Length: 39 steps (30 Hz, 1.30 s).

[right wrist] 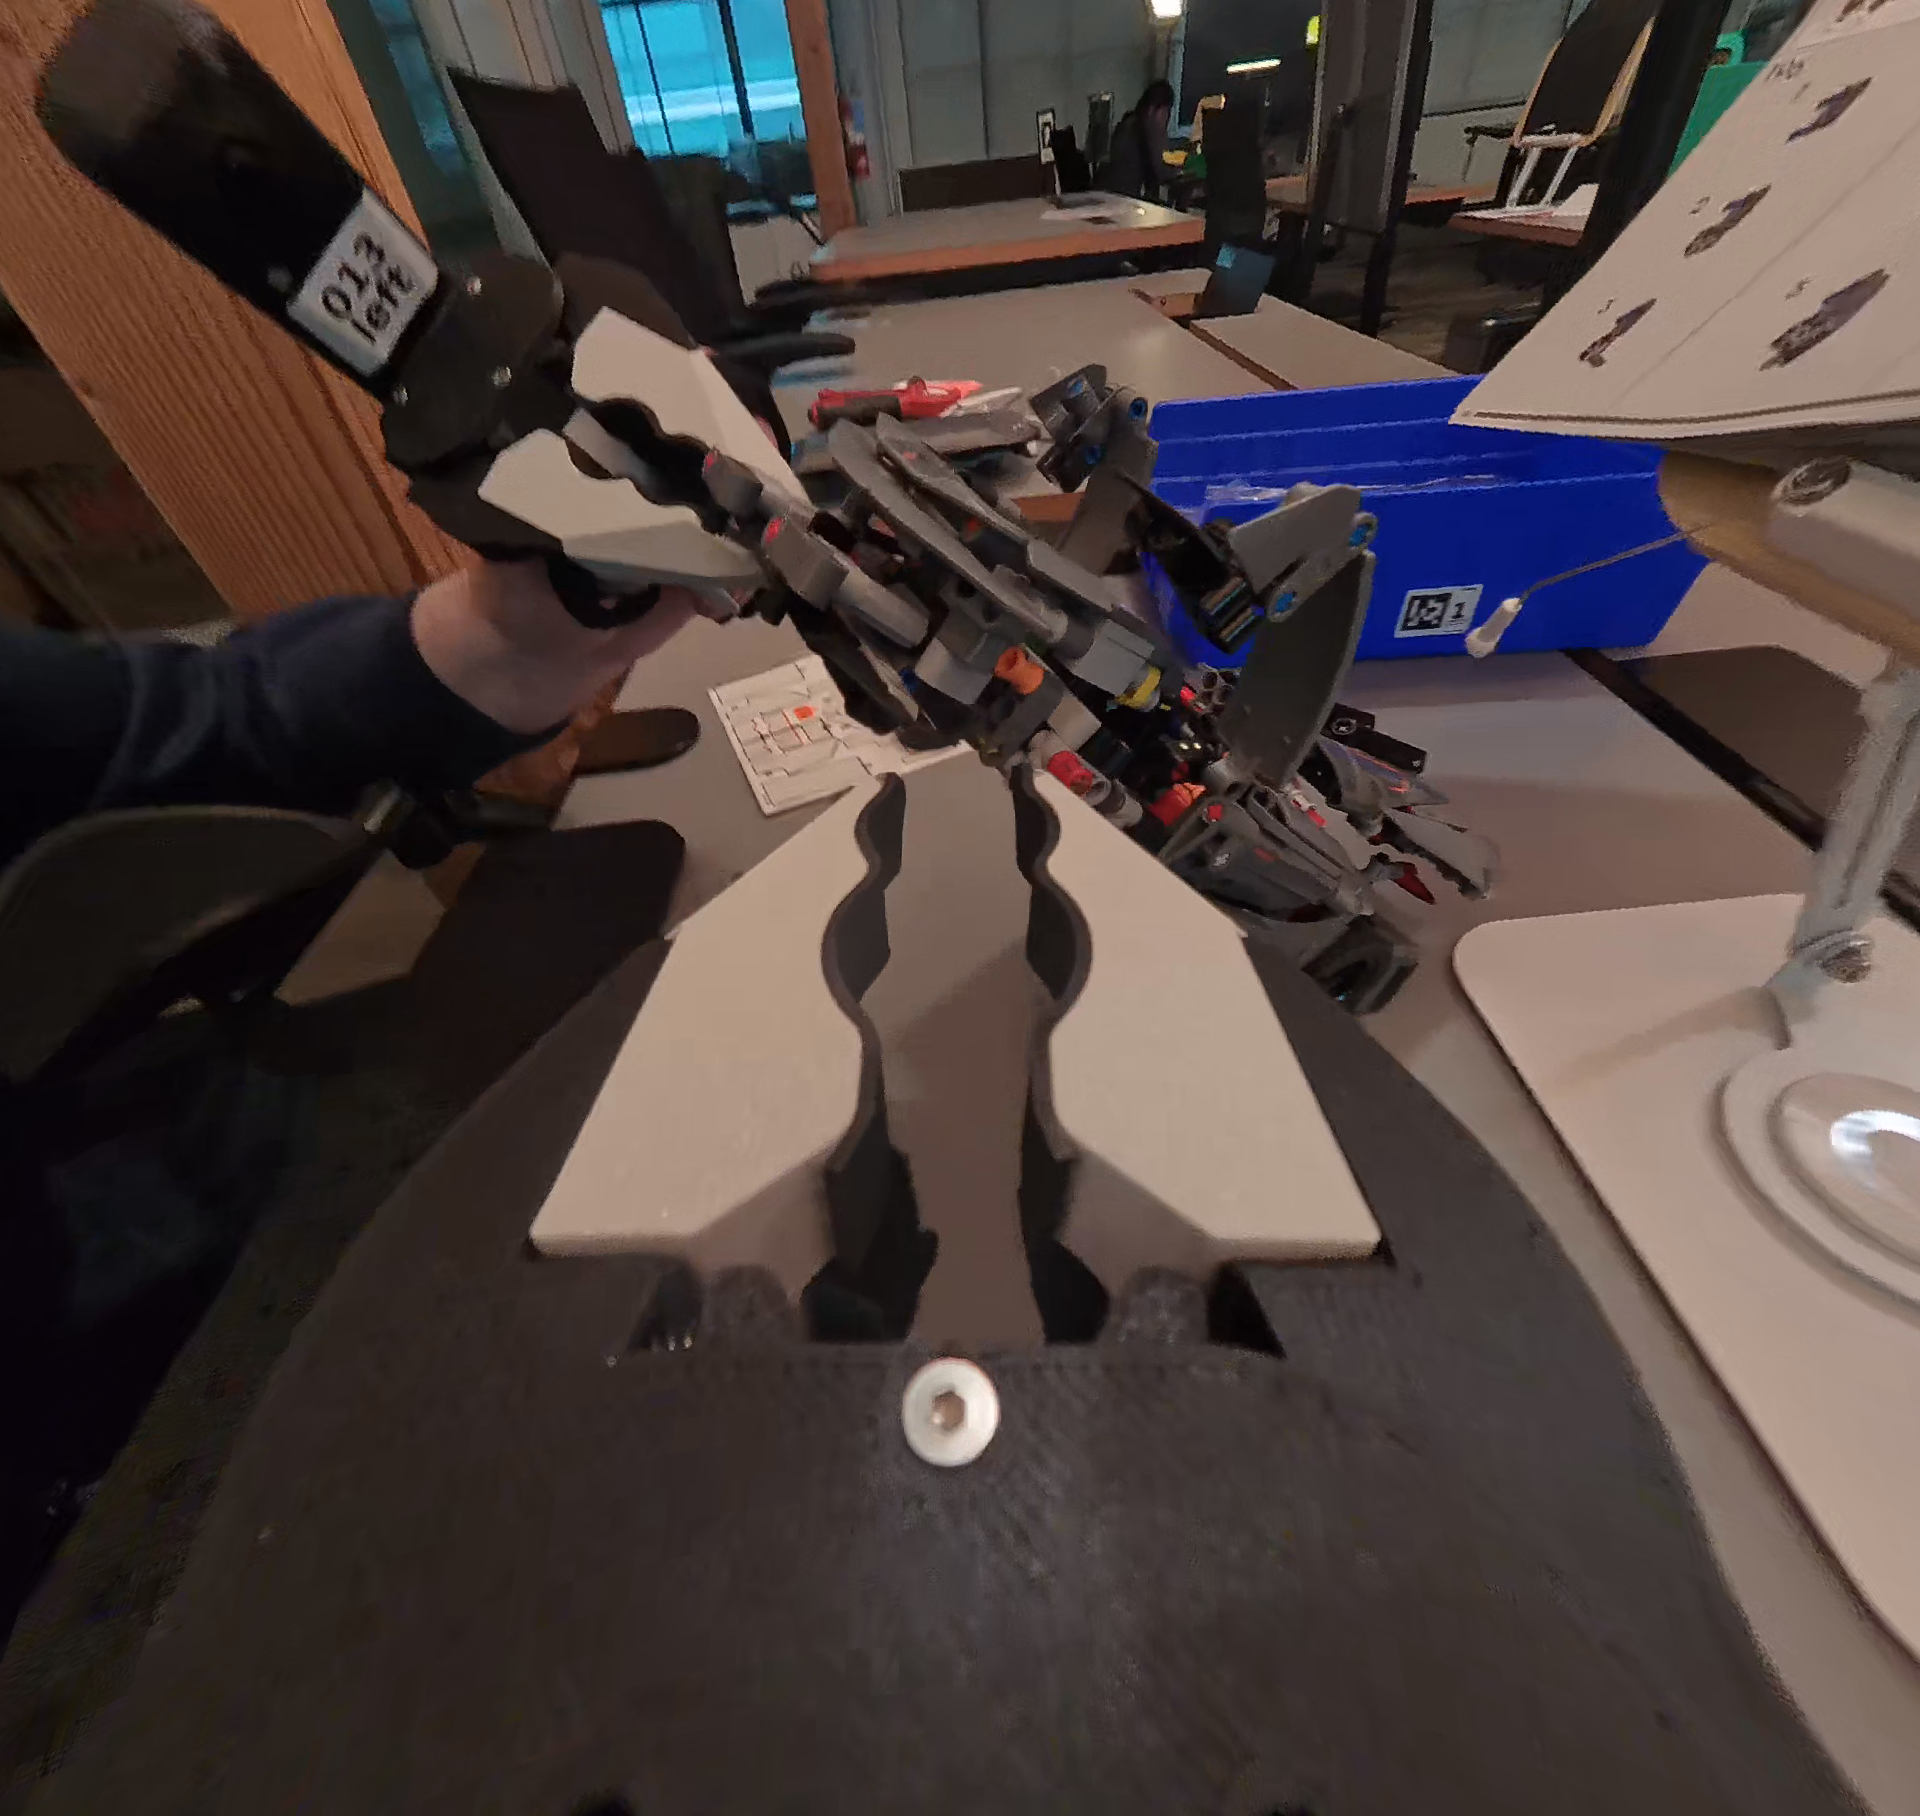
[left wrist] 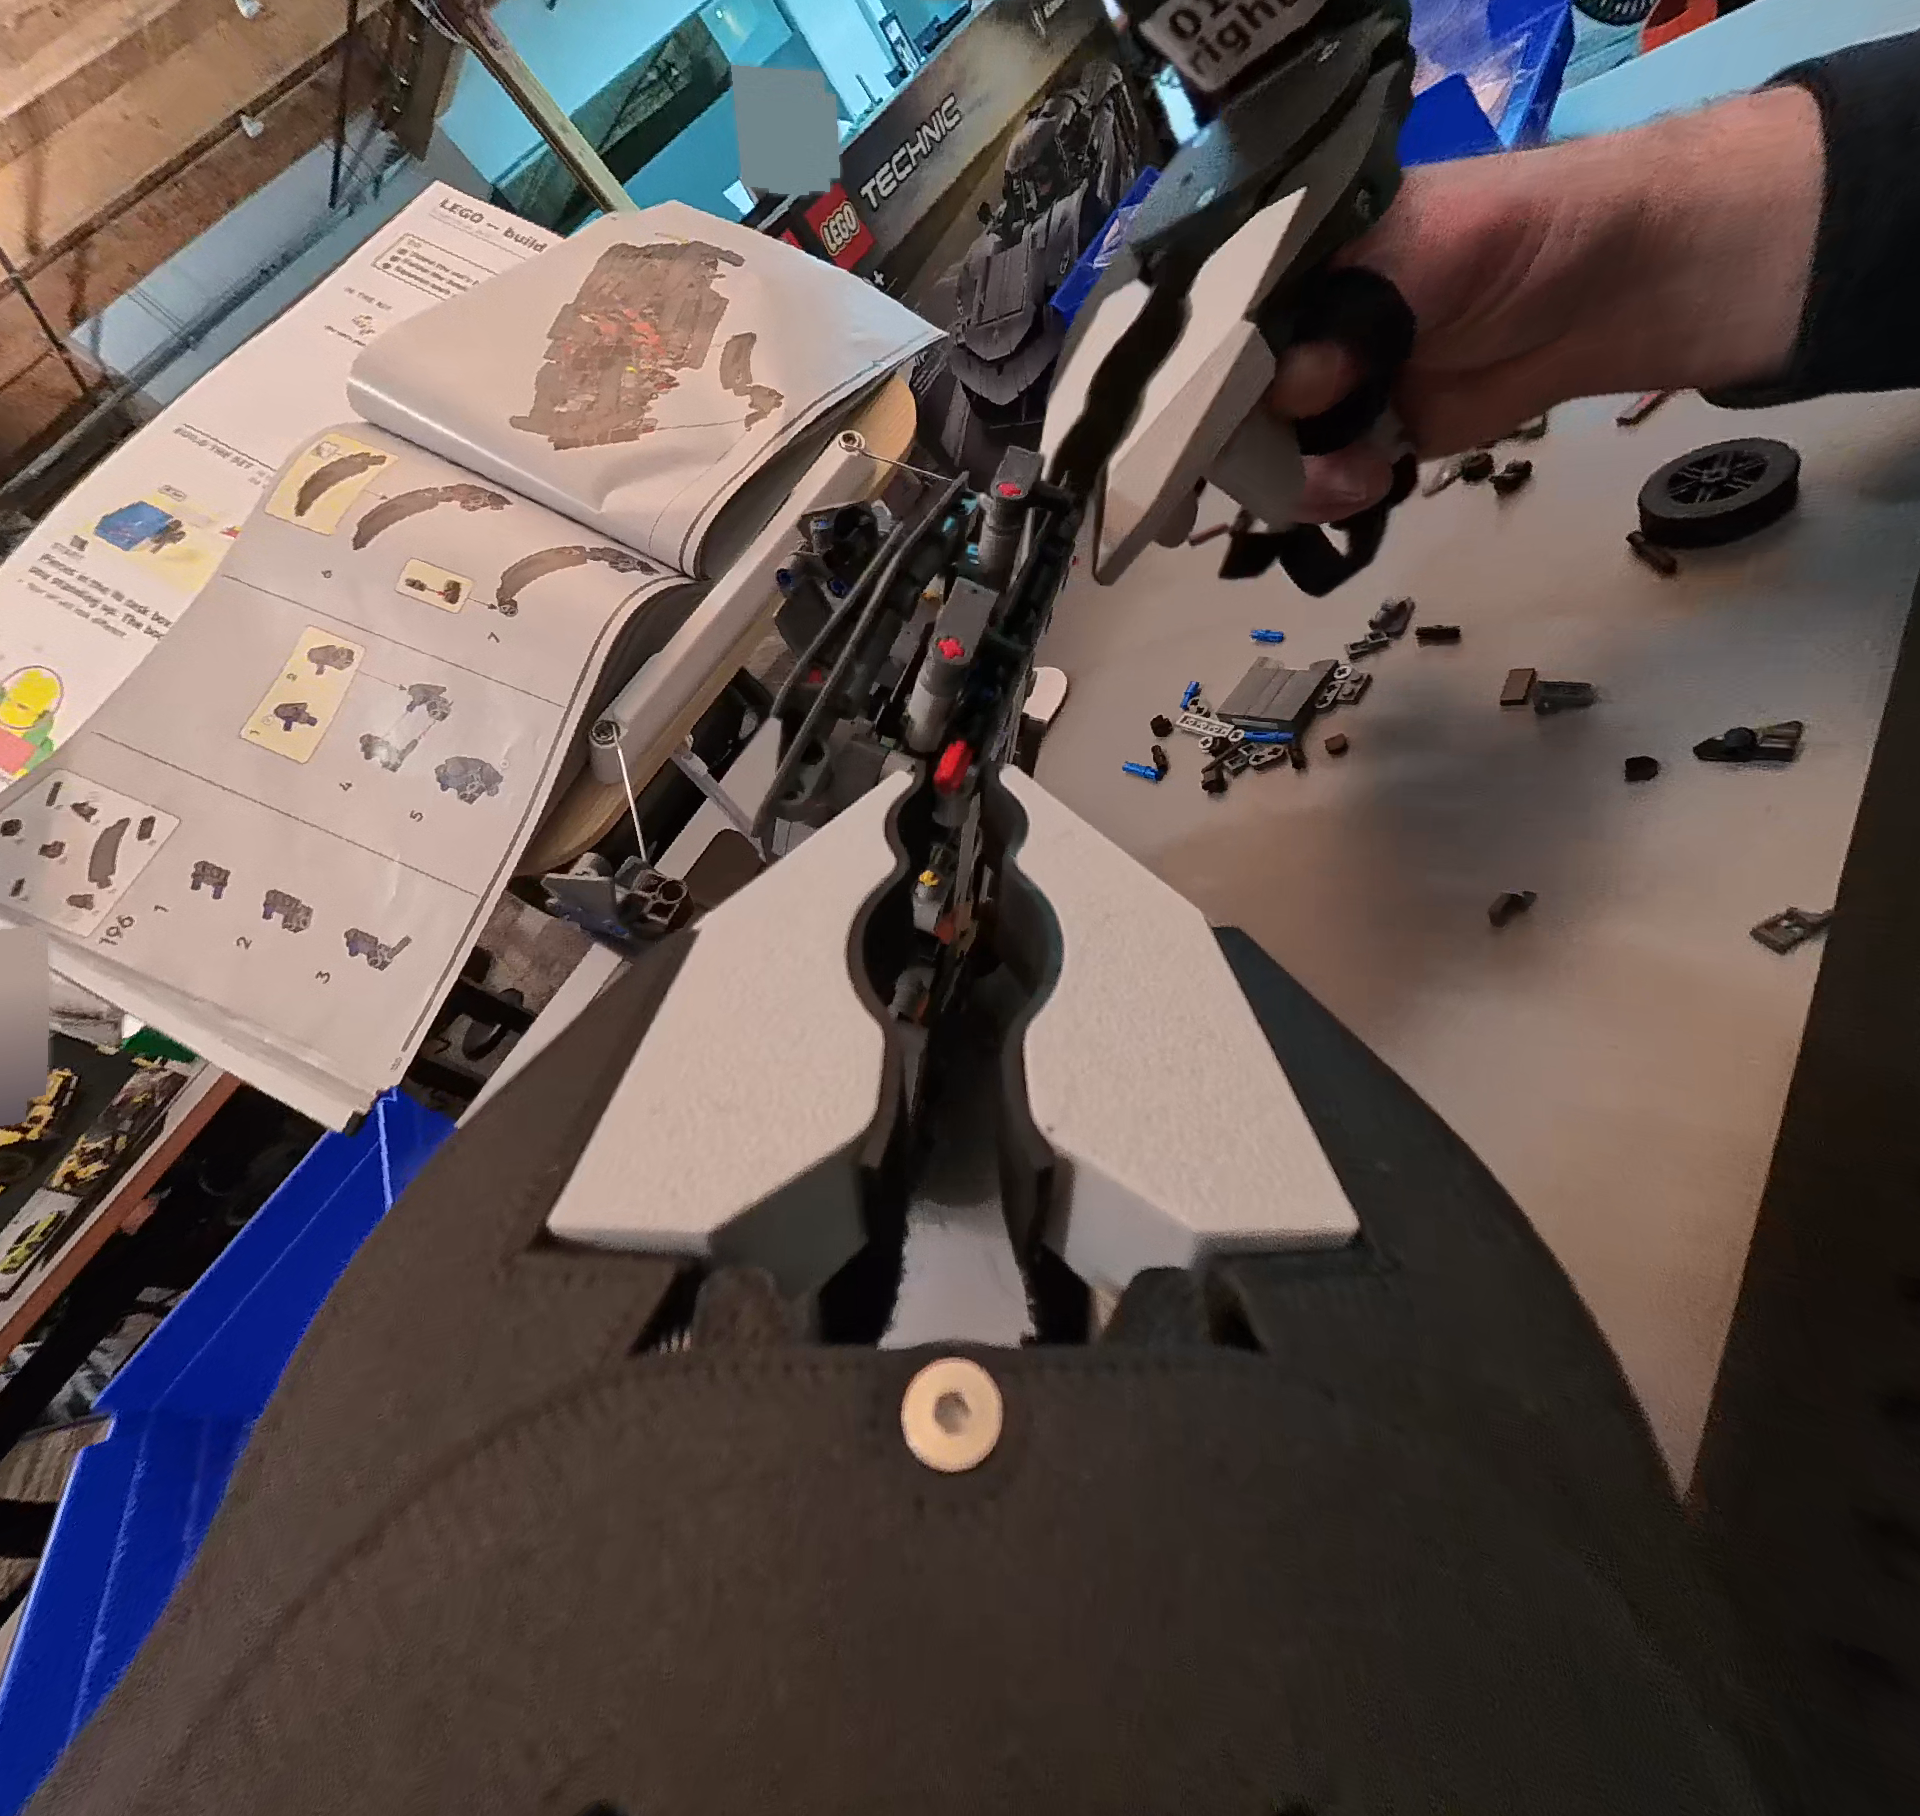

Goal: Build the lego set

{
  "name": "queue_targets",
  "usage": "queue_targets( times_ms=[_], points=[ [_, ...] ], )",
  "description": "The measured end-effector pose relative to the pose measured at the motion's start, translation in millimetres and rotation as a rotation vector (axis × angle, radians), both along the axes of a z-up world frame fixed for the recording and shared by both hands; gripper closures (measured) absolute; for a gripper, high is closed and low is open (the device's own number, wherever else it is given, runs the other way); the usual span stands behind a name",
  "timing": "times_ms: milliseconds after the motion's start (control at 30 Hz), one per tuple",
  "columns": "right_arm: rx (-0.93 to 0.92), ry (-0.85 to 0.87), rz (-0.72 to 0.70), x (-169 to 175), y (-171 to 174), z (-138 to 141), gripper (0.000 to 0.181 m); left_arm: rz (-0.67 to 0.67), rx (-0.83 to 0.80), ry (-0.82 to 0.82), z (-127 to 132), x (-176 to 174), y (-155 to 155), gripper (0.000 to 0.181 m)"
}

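**Model held aloft by one end, second gripper empty**

The left gripper [left wrist: 951, 831] is clamped on one end of the partly built dark grey Lego Technic model [right wrist: 1039, 613], holding it tilted above the surface [left wrist: 1351, 935]. In the right wrist view the far end of the model hangs down toward the surface beside the blue bin [right wrist: 1455, 488]; whether it rests there or hangs free I cannot tell. The right gripper [right wrist: 961, 800] has its jaws apart with nothing between them, its tips just beside the model's underside. In the left wrist view it sits near the model's upper end.

Loose parts [left wrist: 1268, 706] lie scattered on the surface, with a black wheel [left wrist: 1720, 490] farther off. The instruction booklet [left wrist: 343, 686] stands open on a stand to the left.

The risks, as I judge them:

- The model is long and gripped at one end only, so its weight levers against that grip. It could twist or slip out.
- Pin-jointed panels and the curved grey fairings [right wrist: 1299, 665] may pop off if the right gripper pushes from the side without support opposite.
- Squeezing harder to steady it could separate the beams caught between the jaws.
- A dropped model would scatter the small pieces below.
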State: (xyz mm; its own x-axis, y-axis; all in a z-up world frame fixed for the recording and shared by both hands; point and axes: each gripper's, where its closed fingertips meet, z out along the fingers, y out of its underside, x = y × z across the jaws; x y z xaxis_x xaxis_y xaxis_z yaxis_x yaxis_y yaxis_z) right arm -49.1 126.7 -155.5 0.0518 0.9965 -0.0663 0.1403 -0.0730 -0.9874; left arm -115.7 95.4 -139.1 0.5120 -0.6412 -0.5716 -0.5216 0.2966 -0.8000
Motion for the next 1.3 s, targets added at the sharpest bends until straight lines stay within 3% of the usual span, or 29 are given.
queue_targets(
  times_ms=[167,433,967,1300],
  points=[
    [0.110,0.008,0.016,-1.9,-9.9,5.8,0.162,-0.012,-0.010,0.010,-3.1,-2.6,-3.5,0.175],
    [0.276,-0.019,0.004,-2.1,-18.3,8.0,0.180,-0.024,-0.016,0.017,-5.3,-6.5,-6.8,0.175],
    [0.512,-0.110,-0.007,-3.5,-34.1,9.5,0.181,-0.046,-0.036,0.045,-10.2,-13.2,-13.5,0.175],
    [0.559,-0.162,-0.006,-6.8,-38.7,2.4,0.181,-0.060,-0.050,0.071,-14.3,-16.3,-16.9,0.175]
  ],
)
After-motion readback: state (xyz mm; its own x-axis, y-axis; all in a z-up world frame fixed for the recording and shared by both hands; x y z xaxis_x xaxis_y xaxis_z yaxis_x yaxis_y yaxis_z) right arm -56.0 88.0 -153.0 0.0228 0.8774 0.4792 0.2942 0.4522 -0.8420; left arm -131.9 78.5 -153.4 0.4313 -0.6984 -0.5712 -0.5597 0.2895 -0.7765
